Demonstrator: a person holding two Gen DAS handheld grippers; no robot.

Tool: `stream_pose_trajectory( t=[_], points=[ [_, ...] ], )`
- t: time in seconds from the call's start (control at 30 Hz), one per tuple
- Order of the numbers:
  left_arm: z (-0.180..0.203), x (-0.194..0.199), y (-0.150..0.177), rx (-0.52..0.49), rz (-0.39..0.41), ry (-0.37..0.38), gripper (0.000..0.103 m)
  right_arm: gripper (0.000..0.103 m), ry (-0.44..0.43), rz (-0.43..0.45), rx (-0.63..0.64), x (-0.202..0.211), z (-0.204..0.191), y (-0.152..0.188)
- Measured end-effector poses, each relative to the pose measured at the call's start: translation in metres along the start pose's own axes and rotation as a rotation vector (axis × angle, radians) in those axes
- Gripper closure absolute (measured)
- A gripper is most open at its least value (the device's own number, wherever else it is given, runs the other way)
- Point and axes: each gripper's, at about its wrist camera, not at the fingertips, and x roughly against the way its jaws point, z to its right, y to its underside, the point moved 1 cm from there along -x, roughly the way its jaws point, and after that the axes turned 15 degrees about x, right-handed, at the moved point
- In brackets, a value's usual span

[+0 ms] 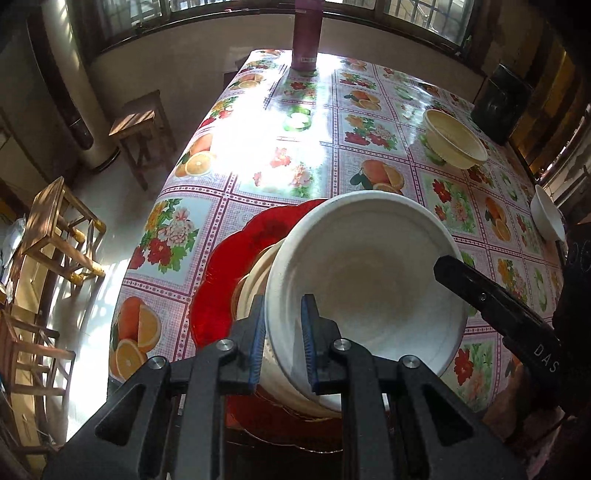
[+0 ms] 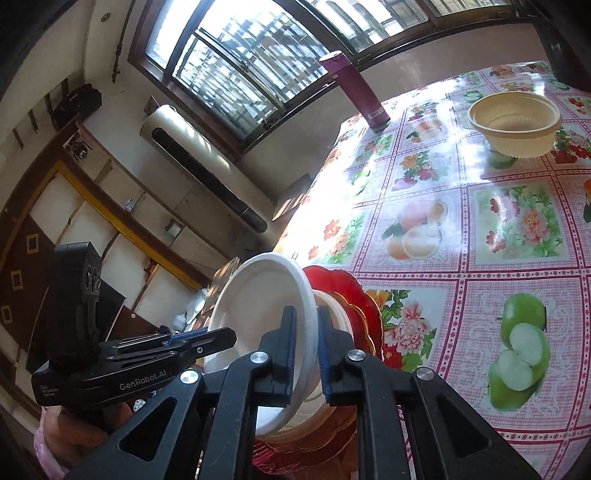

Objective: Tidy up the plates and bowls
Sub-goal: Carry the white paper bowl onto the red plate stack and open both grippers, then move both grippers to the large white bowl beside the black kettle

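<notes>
A white bowl (image 1: 369,280) sits tilted on a stack of cream bowls (image 1: 255,280) over red scalloped plates (image 1: 229,280) at the table's near edge. My left gripper (image 1: 283,343) is shut on the white bowl's near rim. My right gripper (image 2: 306,350) is shut on the opposite rim of the same white bowl (image 2: 258,314); its finger (image 1: 480,291) shows in the left wrist view. The red plates (image 2: 354,295) and the left gripper (image 2: 207,338) show in the right wrist view. A cream ribbed bowl (image 1: 454,140) (image 2: 515,123) stands far right.
The table has a fruit-print oilcloth (image 1: 295,162). A purple flask (image 1: 306,33) (image 2: 364,92) stands at the far edge. Another white bowl (image 1: 548,218) sits at the right edge. Wooden stools (image 1: 59,229) stand left of the table.
</notes>
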Motion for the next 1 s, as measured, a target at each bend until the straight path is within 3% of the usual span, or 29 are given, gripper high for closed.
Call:
stream_pose_trajectory(
  t=[0.2,0.3,0.37,0.43,0.5,0.63,0.73,0.87,1.0],
  points=[
    [-0.003,-0.009,0.008,0.001,0.04,-0.009,0.088,0.087,0.071,-0.013,0.076,-0.009,-0.009,0.005],
    [-0.001,-0.008,0.015,-0.026,0.1,-0.064,0.084,0.086,0.069,-0.027,0.104,-0.012,-0.012,0.009],
    [0.0,-0.004,0.019,-0.039,0.145,-0.093,0.075,0.081,0.082,-0.025,0.124,-0.012,-0.013,0.01],
    [0.003,0.004,0.023,-0.048,0.212,-0.117,0.046,0.066,0.078,-0.018,0.133,-0.009,-0.015,0.01],
    [0.006,0.014,0.028,-0.058,0.29,-0.161,0.036,0.059,0.079,0.001,0.151,-0.002,-0.016,0.009],
    [0.013,0.031,0.034,-0.06,0.404,-0.229,0.029,0.051,0.08,0.056,0.173,0.018,-0.014,0.004],
    [0.031,0.046,0.039,-0.094,0.486,-0.244,0.022,0.034,0.098,0.106,0.168,0.039,-0.003,0.0],
    [0.073,0.061,0.045,-0.173,0.554,-0.191,0.019,0.022,0.15,0.157,0.147,0.07,0.02,-0.005],
    [0.119,0.063,0.046,-0.232,0.542,-0.097,0.019,0.017,0.221,0.176,0.114,0.104,0.053,-0.007]
  ],
)
